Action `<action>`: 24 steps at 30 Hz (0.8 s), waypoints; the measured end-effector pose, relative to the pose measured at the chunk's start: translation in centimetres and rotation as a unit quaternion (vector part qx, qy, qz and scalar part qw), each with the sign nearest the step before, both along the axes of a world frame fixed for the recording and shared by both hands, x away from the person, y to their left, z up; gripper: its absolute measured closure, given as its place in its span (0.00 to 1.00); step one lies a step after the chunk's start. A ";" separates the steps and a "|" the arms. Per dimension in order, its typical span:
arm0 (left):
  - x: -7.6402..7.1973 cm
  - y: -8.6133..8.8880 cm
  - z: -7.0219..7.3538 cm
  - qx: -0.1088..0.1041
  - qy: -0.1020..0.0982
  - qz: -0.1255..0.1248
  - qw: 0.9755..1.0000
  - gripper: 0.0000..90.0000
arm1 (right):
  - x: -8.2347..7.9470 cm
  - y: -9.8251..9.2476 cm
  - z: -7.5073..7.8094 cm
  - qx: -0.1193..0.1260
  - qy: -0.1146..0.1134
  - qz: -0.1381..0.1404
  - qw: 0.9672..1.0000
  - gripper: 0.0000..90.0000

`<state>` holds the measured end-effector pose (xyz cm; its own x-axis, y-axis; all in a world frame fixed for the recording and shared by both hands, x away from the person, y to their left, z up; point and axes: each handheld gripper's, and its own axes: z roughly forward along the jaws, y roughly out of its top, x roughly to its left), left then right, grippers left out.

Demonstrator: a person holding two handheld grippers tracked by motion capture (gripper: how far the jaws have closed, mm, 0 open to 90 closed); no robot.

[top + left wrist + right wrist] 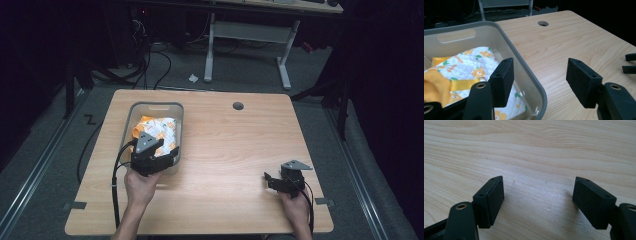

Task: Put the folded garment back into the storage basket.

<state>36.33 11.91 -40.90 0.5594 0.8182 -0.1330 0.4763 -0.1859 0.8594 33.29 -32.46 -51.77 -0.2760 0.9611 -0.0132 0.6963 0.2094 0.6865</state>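
Quilted flower-print bag inside grey bin at table's left, ungrasped. Left gripper spread wide, straddling bin's near wall; right gripper spread too, empty, well apart. Seemingly all handling yet ahead.

One grey bin, one flowery cloth bag inside, one wooden table, two grippers.
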 end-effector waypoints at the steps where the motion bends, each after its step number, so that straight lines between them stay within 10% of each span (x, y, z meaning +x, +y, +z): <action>1: 0.0 -0.1 0.0 -0.001 0.001 -0.001 1.000 0.44 | 0.0 0.0 0.0 0.000 0.000 0.000 1.000 0.28; 24: -1.3 -1.8 -1.2 -0.012 0.015 -0.029 0.999 0.44 | 0.0 0.0 0.0 0.000 0.000 0.000 1.000 0.28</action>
